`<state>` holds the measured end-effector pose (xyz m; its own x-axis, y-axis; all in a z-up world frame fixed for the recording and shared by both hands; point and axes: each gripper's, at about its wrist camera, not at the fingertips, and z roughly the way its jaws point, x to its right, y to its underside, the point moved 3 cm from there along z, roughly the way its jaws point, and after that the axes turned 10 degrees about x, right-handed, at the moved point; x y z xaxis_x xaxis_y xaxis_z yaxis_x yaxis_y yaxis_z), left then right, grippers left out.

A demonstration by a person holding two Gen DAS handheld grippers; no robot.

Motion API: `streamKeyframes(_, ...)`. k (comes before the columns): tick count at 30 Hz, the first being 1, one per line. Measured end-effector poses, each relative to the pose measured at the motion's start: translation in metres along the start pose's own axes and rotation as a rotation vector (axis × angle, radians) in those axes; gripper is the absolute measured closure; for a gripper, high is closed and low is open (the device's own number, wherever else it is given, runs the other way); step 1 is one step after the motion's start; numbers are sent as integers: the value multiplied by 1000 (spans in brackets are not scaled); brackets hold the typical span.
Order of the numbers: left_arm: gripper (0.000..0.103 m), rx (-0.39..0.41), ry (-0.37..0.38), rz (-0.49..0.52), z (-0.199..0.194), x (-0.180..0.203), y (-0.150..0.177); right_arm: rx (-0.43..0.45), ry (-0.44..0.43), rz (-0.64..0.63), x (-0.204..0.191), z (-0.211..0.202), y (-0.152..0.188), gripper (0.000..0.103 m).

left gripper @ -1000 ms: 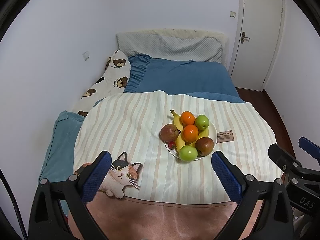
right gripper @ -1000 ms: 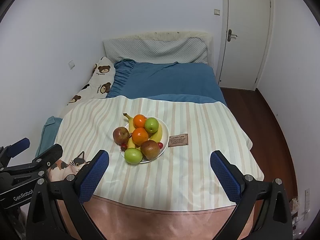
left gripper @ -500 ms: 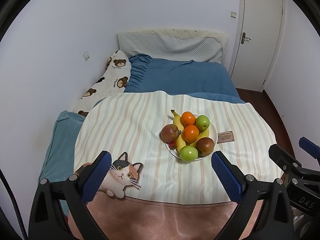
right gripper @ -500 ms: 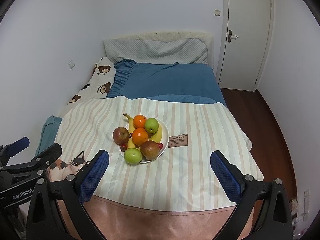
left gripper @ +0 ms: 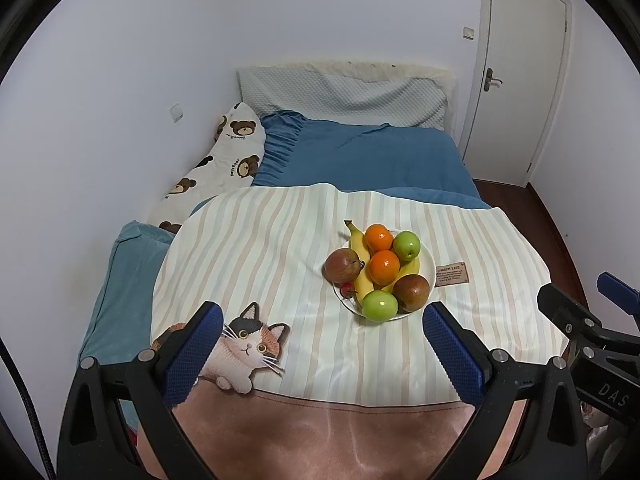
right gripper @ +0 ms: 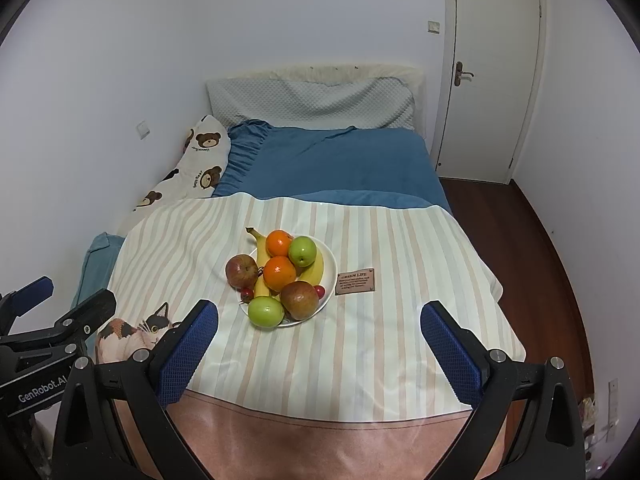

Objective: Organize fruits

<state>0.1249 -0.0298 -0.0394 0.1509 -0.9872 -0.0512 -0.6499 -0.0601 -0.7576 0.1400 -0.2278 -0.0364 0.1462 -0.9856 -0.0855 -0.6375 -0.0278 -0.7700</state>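
A: Where's the fruit?
B: Heaped on the white plate point(left gripper: 429, 265) on the striped cloth point(left gripper: 256, 248): bananas point(right gripper: 262, 256), oranges point(right gripper: 279, 271), green apples point(right gripper: 265, 311).
A: Grippers?
B: Left gripper point(left gripper: 322, 350) and right gripper point(right gripper: 320, 350) both spread wide, empty, short of the plate

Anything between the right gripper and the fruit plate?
No. In the right wrist view only bare striped cloth lies between the open right gripper and the plate. The cat print sits off to the left.

Striped cloth point(left gripper: 280, 248) over table, white fruit plate point(left gripper: 429, 268) on it; brown label point(left gripper: 452, 274) beside
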Motion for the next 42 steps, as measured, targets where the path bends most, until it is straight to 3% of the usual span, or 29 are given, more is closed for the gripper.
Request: streamKeyframes(42,1,-10,-30,-26,-13,2,18,-27,-17,1,-2,-1,12,0)
